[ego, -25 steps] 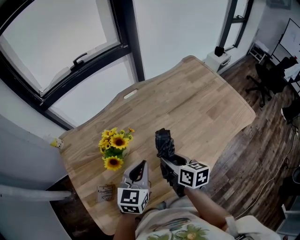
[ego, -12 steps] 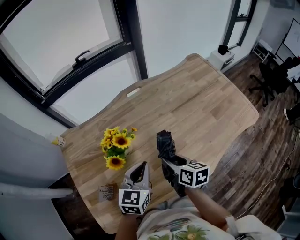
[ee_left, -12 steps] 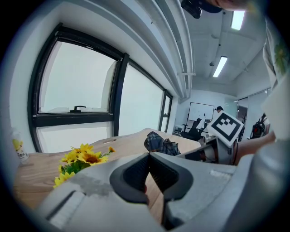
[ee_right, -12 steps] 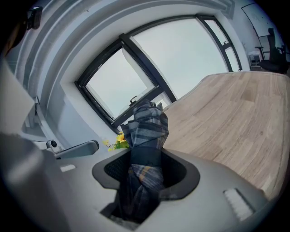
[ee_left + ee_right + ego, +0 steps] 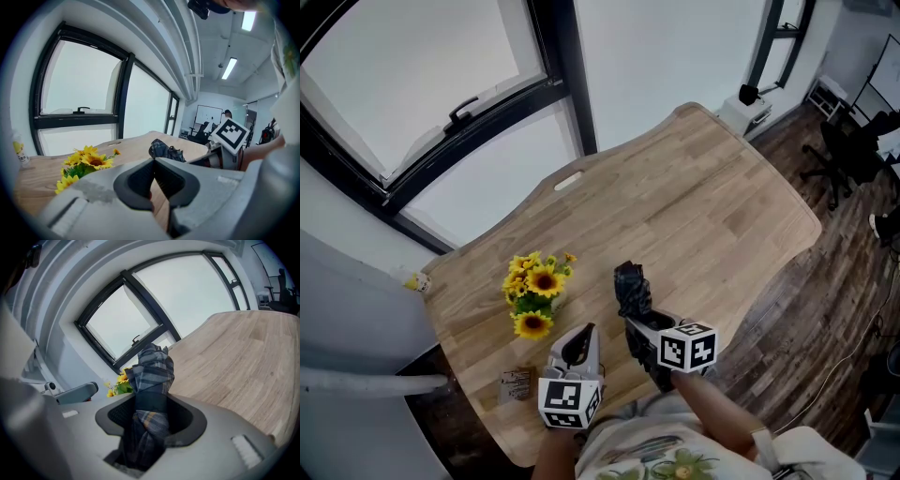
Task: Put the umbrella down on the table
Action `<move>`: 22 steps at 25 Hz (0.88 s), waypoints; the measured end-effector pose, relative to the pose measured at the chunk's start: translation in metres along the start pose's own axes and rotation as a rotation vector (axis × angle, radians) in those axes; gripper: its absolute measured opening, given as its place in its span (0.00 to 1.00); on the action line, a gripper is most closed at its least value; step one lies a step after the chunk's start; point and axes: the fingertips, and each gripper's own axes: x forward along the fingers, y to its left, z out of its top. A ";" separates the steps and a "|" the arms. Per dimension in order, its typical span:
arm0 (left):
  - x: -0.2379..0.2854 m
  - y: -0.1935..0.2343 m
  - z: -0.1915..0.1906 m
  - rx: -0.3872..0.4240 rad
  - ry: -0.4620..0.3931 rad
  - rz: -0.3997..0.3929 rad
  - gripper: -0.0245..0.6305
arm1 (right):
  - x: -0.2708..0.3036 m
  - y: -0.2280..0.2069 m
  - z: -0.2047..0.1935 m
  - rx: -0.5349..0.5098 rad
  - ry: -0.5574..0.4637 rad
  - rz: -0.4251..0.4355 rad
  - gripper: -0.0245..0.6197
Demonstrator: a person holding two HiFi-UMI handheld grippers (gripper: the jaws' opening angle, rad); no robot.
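A folded dark plaid umbrella [image 5: 630,284] sticks up and forward out of my right gripper [image 5: 637,323], low over the near part of the wooden table [image 5: 712,216]. In the right gripper view both pads press on the umbrella [image 5: 152,369], so the right gripper [image 5: 152,401] is shut on it. My left gripper [image 5: 581,336] hovers to the left of it near the table's front edge, jaws shut with nothing in them. The left gripper view shows its own jaw tips [image 5: 153,161] together, with the umbrella [image 5: 166,151] beyond them to the right.
A bunch of sunflowers [image 5: 532,298] stands on the table left of the umbrella. A small packet [image 5: 514,384] lies near the front left corner. The table's far half has a cable slot [image 5: 568,181]. Office chairs [image 5: 848,150] stand on the floor at the right.
The right gripper has sunk a little toward the table with the umbrella still in it. The left gripper has kept its place.
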 end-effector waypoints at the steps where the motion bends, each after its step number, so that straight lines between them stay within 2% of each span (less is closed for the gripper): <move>1: 0.000 0.000 0.000 -0.001 0.002 0.000 0.04 | 0.001 -0.001 -0.001 0.001 0.004 -0.002 0.34; 22: 0.001 0.007 -0.014 -0.014 0.036 0.020 0.04 | 0.028 -0.024 -0.026 0.024 0.095 -0.036 0.33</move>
